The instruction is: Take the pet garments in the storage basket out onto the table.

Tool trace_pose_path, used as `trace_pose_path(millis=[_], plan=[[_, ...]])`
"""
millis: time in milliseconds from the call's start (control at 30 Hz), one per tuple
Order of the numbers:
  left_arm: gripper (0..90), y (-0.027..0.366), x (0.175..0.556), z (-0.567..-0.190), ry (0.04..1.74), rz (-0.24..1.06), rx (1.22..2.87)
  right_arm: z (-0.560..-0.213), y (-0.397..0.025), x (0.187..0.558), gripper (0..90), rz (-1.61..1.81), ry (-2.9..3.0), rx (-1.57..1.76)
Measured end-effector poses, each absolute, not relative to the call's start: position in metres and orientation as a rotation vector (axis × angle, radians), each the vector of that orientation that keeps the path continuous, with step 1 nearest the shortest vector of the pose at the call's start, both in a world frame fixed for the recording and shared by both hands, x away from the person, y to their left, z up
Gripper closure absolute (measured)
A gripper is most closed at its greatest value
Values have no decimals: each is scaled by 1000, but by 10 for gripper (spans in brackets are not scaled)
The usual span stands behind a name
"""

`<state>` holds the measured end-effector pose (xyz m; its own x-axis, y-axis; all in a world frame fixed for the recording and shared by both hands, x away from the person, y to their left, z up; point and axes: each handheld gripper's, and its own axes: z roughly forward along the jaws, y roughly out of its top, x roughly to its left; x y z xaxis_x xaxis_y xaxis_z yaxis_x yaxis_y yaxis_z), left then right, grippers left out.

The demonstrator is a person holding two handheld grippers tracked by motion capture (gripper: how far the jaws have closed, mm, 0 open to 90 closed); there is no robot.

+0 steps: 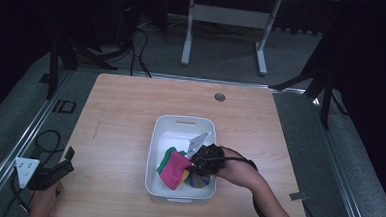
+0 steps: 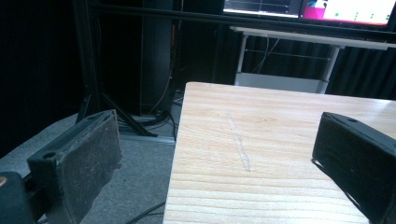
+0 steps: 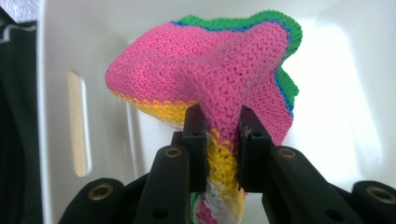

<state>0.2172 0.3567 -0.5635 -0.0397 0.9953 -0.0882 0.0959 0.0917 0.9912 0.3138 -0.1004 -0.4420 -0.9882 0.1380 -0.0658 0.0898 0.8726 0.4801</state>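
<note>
A white plastic bin (image 1: 180, 124) stands on the wooden table (image 1: 125, 115), a little right of its middle. Inside it lies a knitted cloth (image 1: 177, 168) in pink, yellow and green. My right gripper (image 1: 194, 161) reaches into the bin from the right and is shut on that cloth; in the right gripper view the pink cloth (image 3: 205, 70) bunches up between the two jaws, and my right gripper (image 3: 219, 126) pinches its fold. My left gripper (image 1: 68, 158) rests at the table's near left corner, open, with nothing between its pads (image 2: 88, 158).
A second table's legs (image 1: 187, 38) stand beyond the far edge. A round grommet (image 1: 220, 97) sits near the table's far side. The left table edge (image 2: 175, 154) drops to grey floor with cables. The bin's wall has a handle slot (image 3: 78, 123).
</note>
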Motion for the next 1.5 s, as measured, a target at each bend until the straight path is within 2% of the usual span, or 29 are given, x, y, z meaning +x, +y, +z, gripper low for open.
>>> trace_pose_path(millis=[367, 567, 767, 1167, 1500], plan=[[18, 357, 217, -564, 1349, 1119, 1194, -399, -105, 316, 767, 855, 2869, 159], [18, 357, 217, -564, 1348, 1119, 1194, -363, -119, 318, 766, 963, 2785, 191], [18, 356, 217, -564, 1349, 1120, 1193, -344, -144, 321, 766, 1037, 2689, 252], [18, 356, 217, -563, 1349, 1124, 1196, -338, -209, 329, 765, 1027, 2568, 421], [19, 356, 217, -563, 1351, 1127, 1200, -355, -257, 333, 764, 977, 2531, 562]])
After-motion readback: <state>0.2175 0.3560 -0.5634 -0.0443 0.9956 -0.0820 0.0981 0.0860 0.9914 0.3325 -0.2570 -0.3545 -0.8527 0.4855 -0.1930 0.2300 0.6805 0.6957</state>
